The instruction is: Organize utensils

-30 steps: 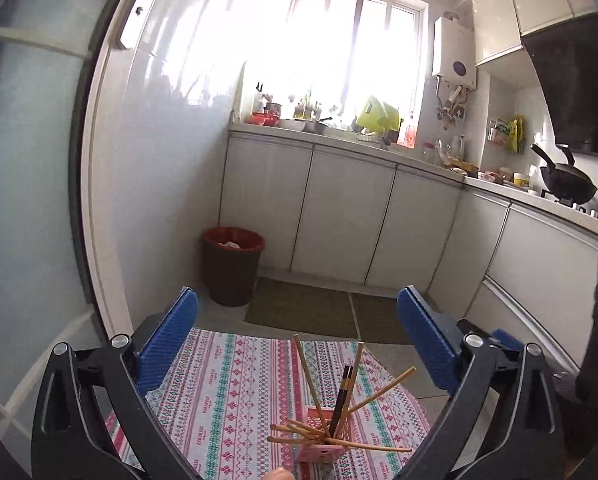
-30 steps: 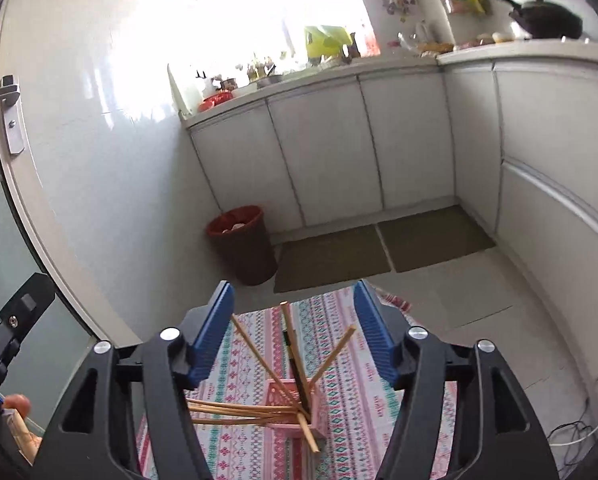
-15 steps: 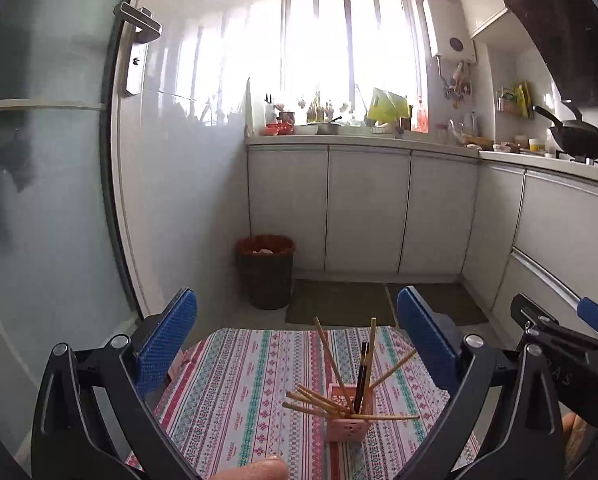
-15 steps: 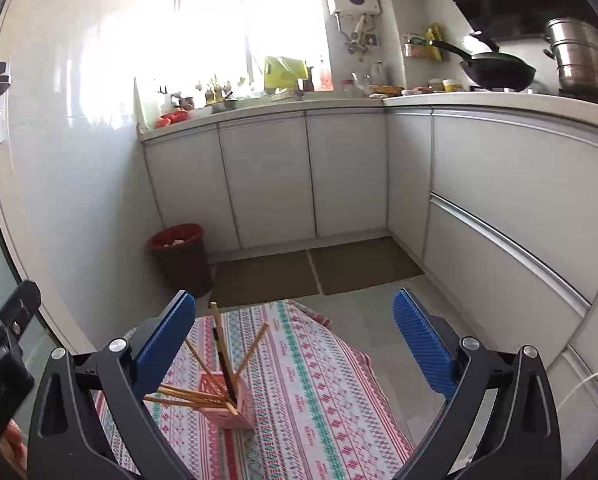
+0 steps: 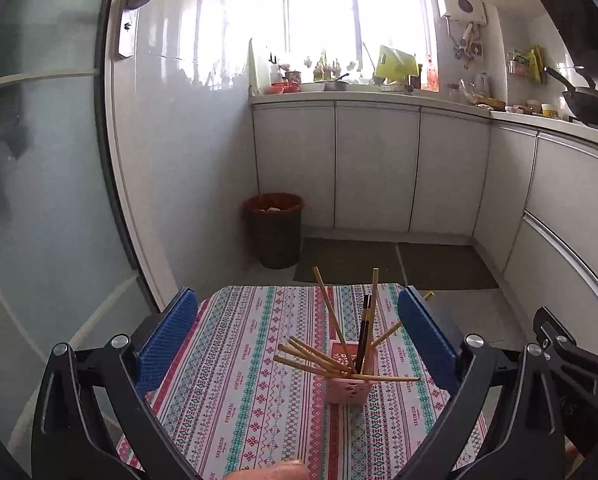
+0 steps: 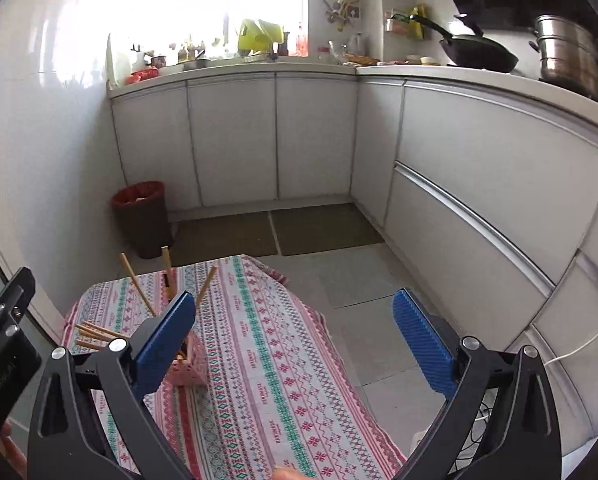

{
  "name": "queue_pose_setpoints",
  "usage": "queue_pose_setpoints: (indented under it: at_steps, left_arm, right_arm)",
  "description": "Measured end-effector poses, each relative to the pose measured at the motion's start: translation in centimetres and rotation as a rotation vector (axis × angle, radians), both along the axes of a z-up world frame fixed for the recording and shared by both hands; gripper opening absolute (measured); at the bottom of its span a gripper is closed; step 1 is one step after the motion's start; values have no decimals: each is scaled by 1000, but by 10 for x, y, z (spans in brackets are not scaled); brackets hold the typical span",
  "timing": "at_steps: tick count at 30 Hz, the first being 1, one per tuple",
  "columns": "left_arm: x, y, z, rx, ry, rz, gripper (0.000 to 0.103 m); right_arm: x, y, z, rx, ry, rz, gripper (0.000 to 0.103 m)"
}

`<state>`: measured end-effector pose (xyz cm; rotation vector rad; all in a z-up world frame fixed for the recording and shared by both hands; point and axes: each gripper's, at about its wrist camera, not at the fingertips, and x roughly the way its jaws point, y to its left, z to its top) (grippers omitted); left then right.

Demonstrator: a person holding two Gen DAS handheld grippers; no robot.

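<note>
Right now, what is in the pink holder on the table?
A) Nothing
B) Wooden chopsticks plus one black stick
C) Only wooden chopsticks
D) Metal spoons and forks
B: in the left wrist view the pink holder carries splayed wooden chopsticks and one black stick standing among them.

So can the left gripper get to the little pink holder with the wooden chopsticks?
Probably yes. The left gripper is open, and the small pink plastic holder of wooden chopsticks stands on the patterned tablecloth straight ahead between its blue pads, nothing blocking.
</note>
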<state>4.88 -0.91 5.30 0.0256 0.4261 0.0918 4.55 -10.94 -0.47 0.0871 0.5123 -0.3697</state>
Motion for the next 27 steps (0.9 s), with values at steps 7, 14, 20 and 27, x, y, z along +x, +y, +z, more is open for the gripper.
queue_pose_setpoints:
  at_steps: [7,14,20,27]
  left_arm:
    - [-7,-8,4,24,-12,3,96]
    - [-13,-15,7,24,-14,-3,96]
    - [-16,-18,14,13,-20,-3,96]
    - [-19,-27,19,27,-19,-7,96]
  right_arm:
    - [-7,-17,1,37,-19,-38,96]
    - [-13,-26,5,61,-28,-53,96]
    - [-20,-30,9,75,-41,-67,96]
    - [-24,-37,13,86,-49,-76,96]
